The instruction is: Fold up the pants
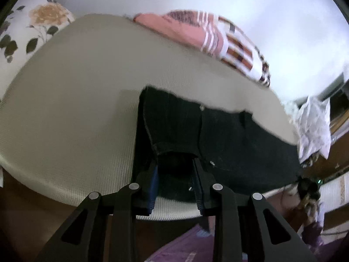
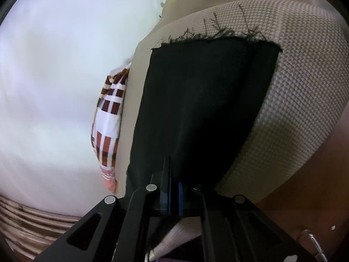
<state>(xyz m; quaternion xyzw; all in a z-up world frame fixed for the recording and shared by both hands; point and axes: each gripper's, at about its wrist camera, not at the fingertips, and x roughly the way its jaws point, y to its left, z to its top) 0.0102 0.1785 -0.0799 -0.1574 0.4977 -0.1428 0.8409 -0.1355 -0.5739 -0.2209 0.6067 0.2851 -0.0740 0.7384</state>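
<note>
The dark black fabric pants (image 1: 218, 139) on the beige woven cushion (image 1: 76, 109) are pinched by the left gripper (image 1: 175, 172) and right gripper (image 2: 174, 187), apparently barely folded.

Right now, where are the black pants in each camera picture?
Left wrist view: the black pants lie across the lower middle and right of the beige cushion, their near edge bunched in the left claw.
Right wrist view: the pants fill the middle, frayed hem at the top, near end pinched in the right claw.
Shared landmark: the checked cloth beyond the cushion.
</note>
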